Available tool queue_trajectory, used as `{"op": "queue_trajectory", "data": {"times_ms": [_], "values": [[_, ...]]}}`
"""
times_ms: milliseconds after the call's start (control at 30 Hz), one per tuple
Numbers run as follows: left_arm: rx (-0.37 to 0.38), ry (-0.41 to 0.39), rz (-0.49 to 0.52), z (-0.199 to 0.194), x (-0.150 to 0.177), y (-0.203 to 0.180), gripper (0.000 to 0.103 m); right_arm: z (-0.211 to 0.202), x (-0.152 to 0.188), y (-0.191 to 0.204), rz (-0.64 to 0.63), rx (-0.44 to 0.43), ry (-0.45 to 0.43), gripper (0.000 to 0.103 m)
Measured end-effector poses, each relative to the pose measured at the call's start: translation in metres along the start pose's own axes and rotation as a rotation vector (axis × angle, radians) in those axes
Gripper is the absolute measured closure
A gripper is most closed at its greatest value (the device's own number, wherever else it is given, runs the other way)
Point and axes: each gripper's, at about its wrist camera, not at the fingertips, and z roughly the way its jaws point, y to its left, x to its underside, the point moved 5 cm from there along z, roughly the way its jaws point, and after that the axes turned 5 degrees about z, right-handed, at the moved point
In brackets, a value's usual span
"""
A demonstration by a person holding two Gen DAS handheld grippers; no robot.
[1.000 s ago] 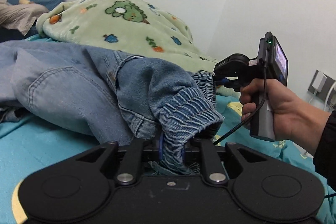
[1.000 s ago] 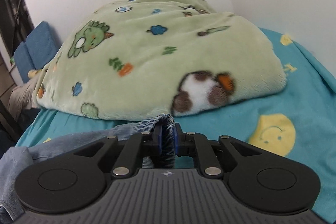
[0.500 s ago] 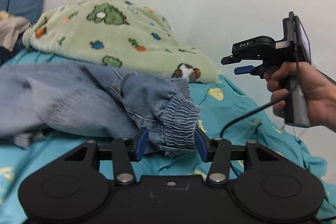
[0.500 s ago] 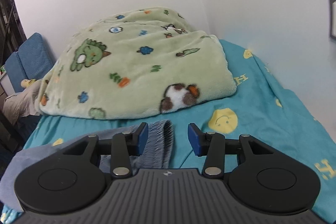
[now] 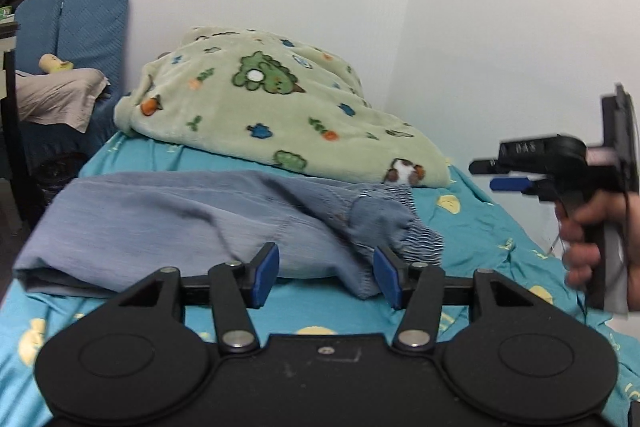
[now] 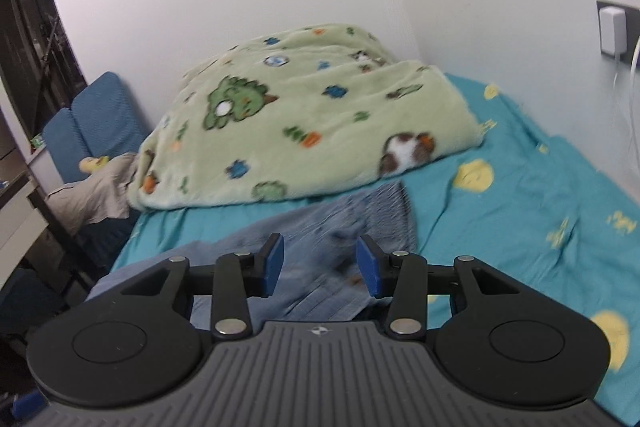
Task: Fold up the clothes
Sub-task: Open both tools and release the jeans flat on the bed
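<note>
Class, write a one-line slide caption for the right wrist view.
Open right hand-held gripper above denim jeans on teal bedsheet.

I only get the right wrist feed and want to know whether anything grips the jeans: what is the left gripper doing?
Observer: The left gripper is open, jaws spread wide, with the jeans lying just beyond its fingers.
Operator: Where is the ribbed end from there?
Observer: The ribbed end lies loose on the sheet, past the right-hand finger.
Operator: And my gripper?
Observer: The right gripper hovers above the sheet, off to the right of the jeans.
</note>
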Motion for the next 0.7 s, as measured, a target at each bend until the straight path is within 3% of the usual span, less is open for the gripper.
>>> {"op": "queue_trajectory", "data": {"times_ms": [300,467,567,700], "values": [[-0.074,0.019,0.025,0.005,-0.002,0.054,0.054,0.007,0.066,0.033,0.087,0.001,-0.008,0.059],[-0.093,0.003,0.027,0.020,0.007,0.074,0.053,0.017,0.070,0.010,0.171,0.060,-0.040,0.054],[-0.086,0.021,0.015,0.032,0.011,0.080,0.053,0.035,0.068,-0.003,0.159,0.124,-0.044,0.047],[-0.078,0.044,-0.001,0.047,0.017,0.089,0.053,0.055,0.072,-0.010,0.206,0.115,-0.011,0.045]]}}
